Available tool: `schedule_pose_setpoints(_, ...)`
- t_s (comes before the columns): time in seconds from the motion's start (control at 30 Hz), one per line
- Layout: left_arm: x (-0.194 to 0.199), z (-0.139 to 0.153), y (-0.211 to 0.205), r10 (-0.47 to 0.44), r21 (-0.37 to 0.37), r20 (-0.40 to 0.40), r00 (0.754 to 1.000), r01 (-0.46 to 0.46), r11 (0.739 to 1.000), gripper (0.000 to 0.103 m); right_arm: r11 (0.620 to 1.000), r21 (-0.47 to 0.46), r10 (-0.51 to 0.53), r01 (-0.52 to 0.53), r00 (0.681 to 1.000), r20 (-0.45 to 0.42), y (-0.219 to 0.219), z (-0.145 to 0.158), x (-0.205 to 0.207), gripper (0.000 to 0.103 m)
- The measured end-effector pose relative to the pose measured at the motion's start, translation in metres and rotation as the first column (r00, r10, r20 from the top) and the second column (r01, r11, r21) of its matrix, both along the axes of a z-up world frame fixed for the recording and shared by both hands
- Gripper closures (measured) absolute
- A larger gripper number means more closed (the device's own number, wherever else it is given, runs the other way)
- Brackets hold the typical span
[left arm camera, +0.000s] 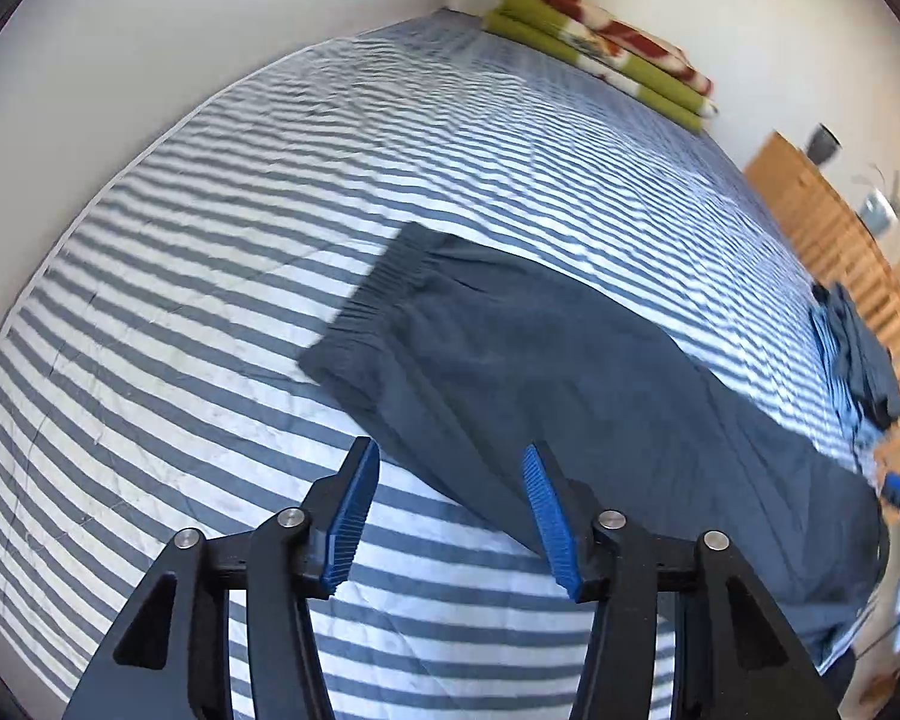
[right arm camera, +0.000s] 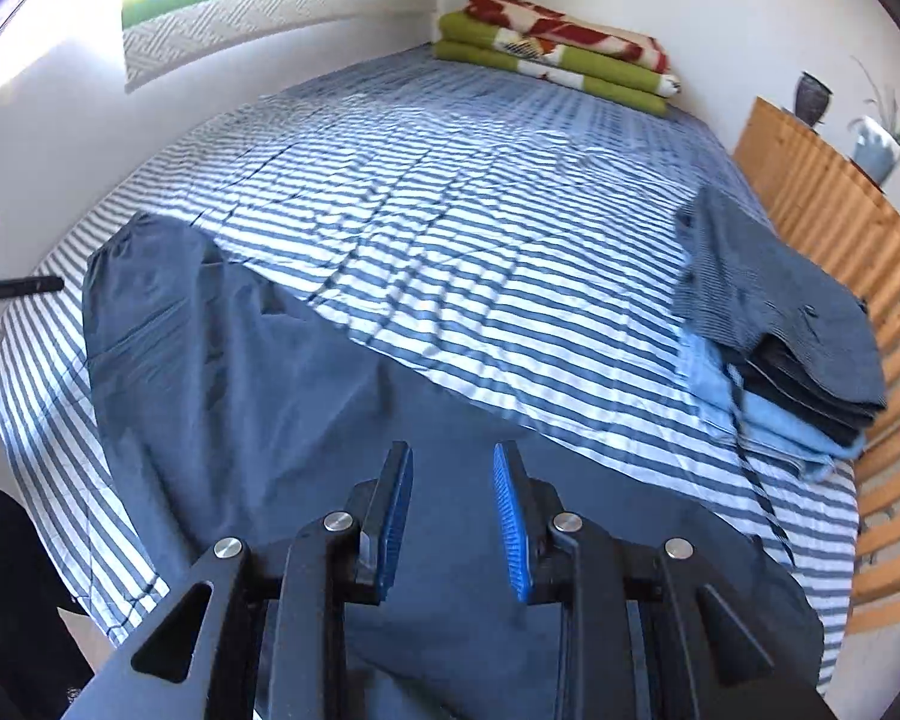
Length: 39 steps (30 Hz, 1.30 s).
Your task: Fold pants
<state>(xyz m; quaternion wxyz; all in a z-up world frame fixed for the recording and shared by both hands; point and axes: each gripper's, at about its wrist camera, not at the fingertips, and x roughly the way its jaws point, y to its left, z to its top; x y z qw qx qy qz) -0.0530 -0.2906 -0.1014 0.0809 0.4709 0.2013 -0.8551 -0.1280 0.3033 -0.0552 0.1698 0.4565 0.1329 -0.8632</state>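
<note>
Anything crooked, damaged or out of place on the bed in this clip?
Nothing stands out. The dark pants lie flat on the striped bed cover, unfolded; a neat stack of clothes sits near the edge.

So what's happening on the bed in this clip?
A person with a gripper in each hand is folding dark pants laid lengthwise on the striped bedsheet. The left gripper and the right gripper hover above the fabric, fingers apart, gripping nothing. A stack of folded clothes sits near the bed's right edge.

Pants (right arm camera: 258, 396) flat on bed (right arm camera: 450, 192); clothes pile (right arm camera: 798, 348) right, folded blanket (right arm camera: 558, 54) behind.
</note>
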Motion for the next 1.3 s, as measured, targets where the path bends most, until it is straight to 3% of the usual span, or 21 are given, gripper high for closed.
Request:
schedule_pose_setpoints(0.07, -0.01, -0.012, -0.022, 0.04, 0.026, 0.032, 0.999, -0.041, 0.999, 0.03, 0.999, 0.0, 0.043, -0.043, 0.998, 0.046, -0.023, -0.013, -0.007, 0.078)
schedule_pose_setpoints(0.3, -0.032, -0.059, -0.039, 0.101, 0.128, 0.077, 0.992, -0.11, 0.986, 0.03, 0.996, 0.02, 0.088, -0.091, 0.987, 0.135, -0.046, -0.048, 0.012, 0.078)
schedule_pose_setpoints(0.37, -0.037, -0.067, -0.04, 0.118, 0.134, 0.084, 0.989, -0.129, 0.983, 0.056, 0.996, 0.023, 0.082, -0.086, 0.986, 0.149, -0.044, -0.052, 0.019, 0.078)
schedule_pose_setpoints(0.4, -0.038, -0.069, -0.039, 0.13, 0.114, 0.088, 0.988, -0.14, 0.984, 0.06, 0.996, 0.024, 0.079, -0.084, 0.985, 0.153, -0.043, -0.052, 0.022, 0.078)
schedule_pose_setpoints(0.47, -0.04, -0.068, -0.033, 0.13, 0.089, 0.073, 0.989, -0.137, 0.987, 0.093, 0.997, 0.025, 0.071, -0.076, 0.985, 0.155, -0.039, -0.051, 0.027, 0.078)
schedule_pose_setpoints(0.53, -0.044, -0.061, -0.023, 0.131, 0.054, 0.073, 0.989, -0.136, 0.989, 0.098, 0.998, 0.014, 0.064, -0.067, 0.985, 0.16, -0.034, -0.05, 0.03, 0.078)
schedule_pose_setpoints(0.67, -0.049, -0.014, -0.015, 0.132, -0.029, -0.053, 0.99, -0.133, 0.991, 0.099, 0.999, -0.001, 0.045, -0.045, 0.987, 0.153, -0.022, -0.041, 0.037, 0.078)
schedule_pose_setpoints(0.77, -0.064, -0.019, -0.015, 0.127, -0.063, -0.001, 0.992, -0.127, 0.99, 0.099, 0.999, -0.025, 0.049, -0.045, 0.983, 0.175, -0.012, -0.042, 0.047, 0.078)
schedule_pose_setpoints(0.87, -0.076, -0.045, -0.016, 0.121, -0.098, 0.063, 0.991, -0.115, 0.989, 0.099, 0.998, -0.02, 0.054, -0.051, 0.975, 0.216, -0.005, -0.057, 0.059, 0.078)
schedule_pose_setpoints(0.97, -0.077, -0.069, -0.024, 0.135, -0.08, 0.091, 0.987, -0.128, 0.989, 0.099, 0.998, -0.031, 0.063, -0.057, 0.961, 0.268, 0.0, -0.075, 0.075, 0.078)
schedule_pose_setpoints(1.1, -0.067, -0.071, -0.03, 0.149, -0.043, 0.065, 0.987, -0.147, 0.988, 0.099, 0.985, 0.094, 0.107, -0.144, 0.943, 0.316, -0.008, -0.104, 0.092, 0.078)
schedule_pose_setpoints(1.23, -0.057, -0.069, -0.035, 0.156, 0.0, 0.048, 0.987, -0.156, 0.988, 0.099, 0.995, -0.025, 0.104, -0.101, 0.963, 0.249, -0.004, -0.069, 0.068, 0.078)
schedule_pose_setpoints(1.3, -0.057, -0.072, -0.037, 0.159, 0.013, 0.054, 0.986, -0.159, 0.987, 0.099, 0.995, -0.037, 0.093, -0.088, 0.979, 0.183, -0.012, -0.052, 0.044, 0.078)
